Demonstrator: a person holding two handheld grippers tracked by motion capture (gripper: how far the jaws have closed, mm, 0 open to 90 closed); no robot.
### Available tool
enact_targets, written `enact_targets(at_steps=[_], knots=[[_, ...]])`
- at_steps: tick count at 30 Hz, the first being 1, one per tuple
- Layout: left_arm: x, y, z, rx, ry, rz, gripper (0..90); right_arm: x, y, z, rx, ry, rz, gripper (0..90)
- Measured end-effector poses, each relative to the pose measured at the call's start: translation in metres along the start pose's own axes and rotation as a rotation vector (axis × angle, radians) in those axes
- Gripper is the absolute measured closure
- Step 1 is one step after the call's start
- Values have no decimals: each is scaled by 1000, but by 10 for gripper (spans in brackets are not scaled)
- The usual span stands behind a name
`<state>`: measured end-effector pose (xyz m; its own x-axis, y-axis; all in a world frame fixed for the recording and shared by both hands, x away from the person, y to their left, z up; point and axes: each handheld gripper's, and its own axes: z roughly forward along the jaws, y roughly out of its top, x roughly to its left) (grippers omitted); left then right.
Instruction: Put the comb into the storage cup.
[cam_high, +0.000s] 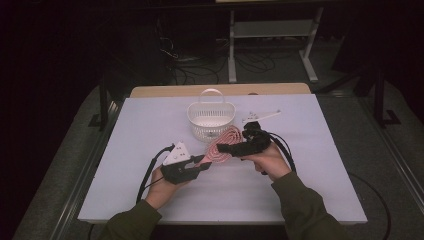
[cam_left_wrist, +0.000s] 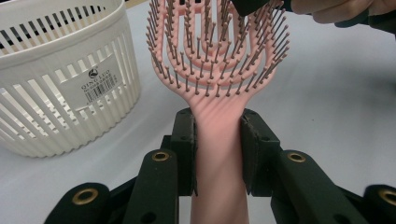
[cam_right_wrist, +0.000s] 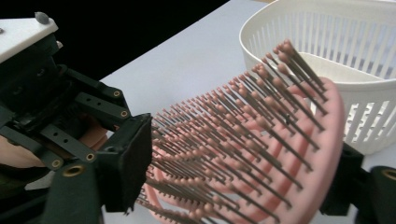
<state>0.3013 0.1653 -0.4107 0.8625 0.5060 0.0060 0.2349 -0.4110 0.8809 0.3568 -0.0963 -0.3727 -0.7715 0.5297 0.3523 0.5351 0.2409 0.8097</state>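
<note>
A pink vented hairbrush hangs above the white table between my two grippers. My left gripper is shut on its handle; in the left gripper view both pads clamp the pink handle just below the bristled head. My right gripper reaches in from the right over the head. In the right gripper view one pad meets the bristle tips and the other jaw sits against the brush's back, so the head is pinched between them. The left gripper shows beyond it.
A white slatted basket with a handle stands just behind the brush, close to the head. A small white item lies to the basket's right. The table ends in dark floor on all sides.
</note>
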Motion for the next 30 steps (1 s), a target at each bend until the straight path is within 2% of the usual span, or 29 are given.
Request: enact_targets(at_steps=[7, 15, 24, 30], knots=[[0, -1, 1, 3, 3, 5, 701, -1, 0, 0, 5, 24, 15, 324], [-1, -1, 1, 2, 14, 13, 701, -3, 0, 0, 1, 41, 32, 358], [-1, -1, 2, 15, 20, 25, 702, -3, 0, 0, 2, 57, 37, 424], [-1, -2, 4, 31, 21, 35, 703, -2, 0, 0, -1, 83, 41, 483]])
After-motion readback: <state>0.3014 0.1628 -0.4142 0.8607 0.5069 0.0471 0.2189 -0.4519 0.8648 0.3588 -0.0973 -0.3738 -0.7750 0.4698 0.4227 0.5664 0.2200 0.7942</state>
